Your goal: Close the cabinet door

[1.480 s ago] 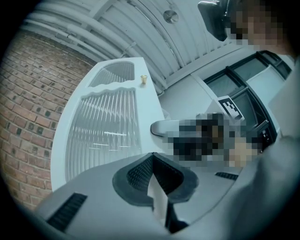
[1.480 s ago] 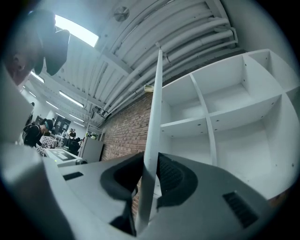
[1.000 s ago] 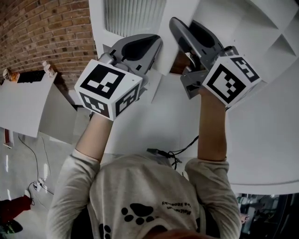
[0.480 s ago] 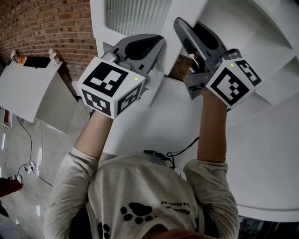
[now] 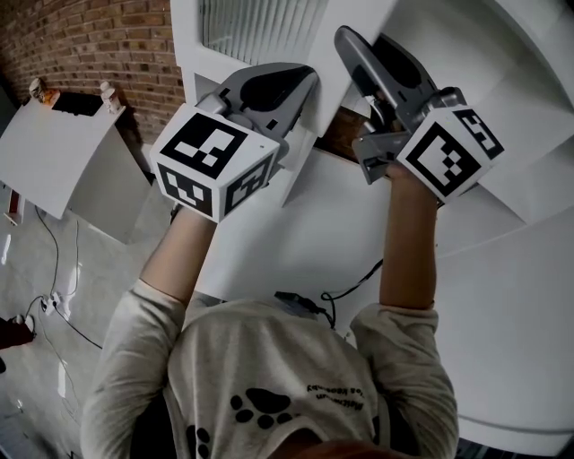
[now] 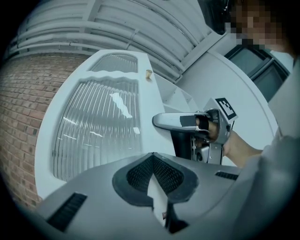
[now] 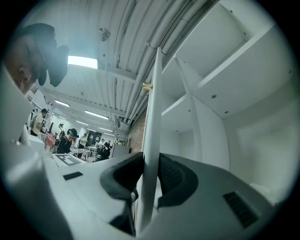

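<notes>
The cabinet door (image 5: 256, 27), white with a ribbed glass pane, stands swung out from the white cabinet (image 5: 502, 54); the cabinet's open shelves (image 7: 220, 70) lie to the right of the door, seen past its inner face in the right gripper view; a small brass knob (image 6: 149, 73) sits on the door's outer face near its free edge.

The left gripper (image 5: 296, 99) is at the lower part of the door's frame, below the glass; in the left gripper view (image 6: 153, 168) its dark ribbed pads (image 6: 136, 173) are drawn in on a thin white edge of the door, meeting just beyond it.

The right gripper (image 5: 366, 45) is at the door's free edge, to the right of the left gripper; in the right gripper view (image 7: 149, 173) the door (image 7: 152, 122) runs edge-on straight up between the pads (image 7: 171, 176), which pinch it from both faces, with the knob (image 7: 147, 86) higher up on the door's left face; from the left gripper view the right gripper (image 6: 164, 121) reaches in level to the door's right stile, below the knob.

A brick wall (image 5: 99, 54) stands to the left of the door; a black cable (image 5: 345, 289) trails across the white surface below the door, near the person's shirt (image 5: 269, 376).
</notes>
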Tool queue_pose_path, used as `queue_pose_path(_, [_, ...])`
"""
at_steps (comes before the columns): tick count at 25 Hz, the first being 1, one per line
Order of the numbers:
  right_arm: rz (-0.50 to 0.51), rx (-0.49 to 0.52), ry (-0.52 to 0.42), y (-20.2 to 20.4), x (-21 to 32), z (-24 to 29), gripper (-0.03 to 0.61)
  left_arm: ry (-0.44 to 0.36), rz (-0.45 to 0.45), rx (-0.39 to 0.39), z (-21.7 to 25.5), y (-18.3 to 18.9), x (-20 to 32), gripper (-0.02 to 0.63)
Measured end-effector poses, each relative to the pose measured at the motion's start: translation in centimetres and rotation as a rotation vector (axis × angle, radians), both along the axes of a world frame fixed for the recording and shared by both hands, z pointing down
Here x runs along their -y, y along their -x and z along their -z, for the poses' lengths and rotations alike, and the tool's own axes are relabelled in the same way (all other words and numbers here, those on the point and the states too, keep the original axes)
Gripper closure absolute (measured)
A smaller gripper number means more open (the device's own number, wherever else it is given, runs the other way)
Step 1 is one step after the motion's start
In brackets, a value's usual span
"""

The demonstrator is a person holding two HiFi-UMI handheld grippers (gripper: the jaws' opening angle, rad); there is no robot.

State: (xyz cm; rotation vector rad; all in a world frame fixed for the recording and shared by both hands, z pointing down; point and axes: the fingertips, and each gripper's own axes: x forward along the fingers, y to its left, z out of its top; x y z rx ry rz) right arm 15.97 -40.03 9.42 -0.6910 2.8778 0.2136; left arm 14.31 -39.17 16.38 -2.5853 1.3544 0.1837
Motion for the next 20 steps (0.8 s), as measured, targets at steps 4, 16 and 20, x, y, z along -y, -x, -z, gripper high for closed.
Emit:
queue_pose_path(4, [0.019, -0.003, -0.001, -0.4, 0.8, -0.6, 0.483, -0.005, 0.014, 0.003, -0.5, -0.5, 0.6, 0.606])
queue_pose_path(16, [0.073, -0.003, 0.024, -0.4, 4.1, 0.8, 0.479, 0.008, 0.028, 0.006, 0.9, -0.8, 3.7, 0.606])
queue_pose_path(20, [0.074, 0.012, 0.035, -0.6, 4.5, 0.7, 0.476, -0.004, 0.011, 0.019, 0.7, -1.1, 4.0, 0.606])
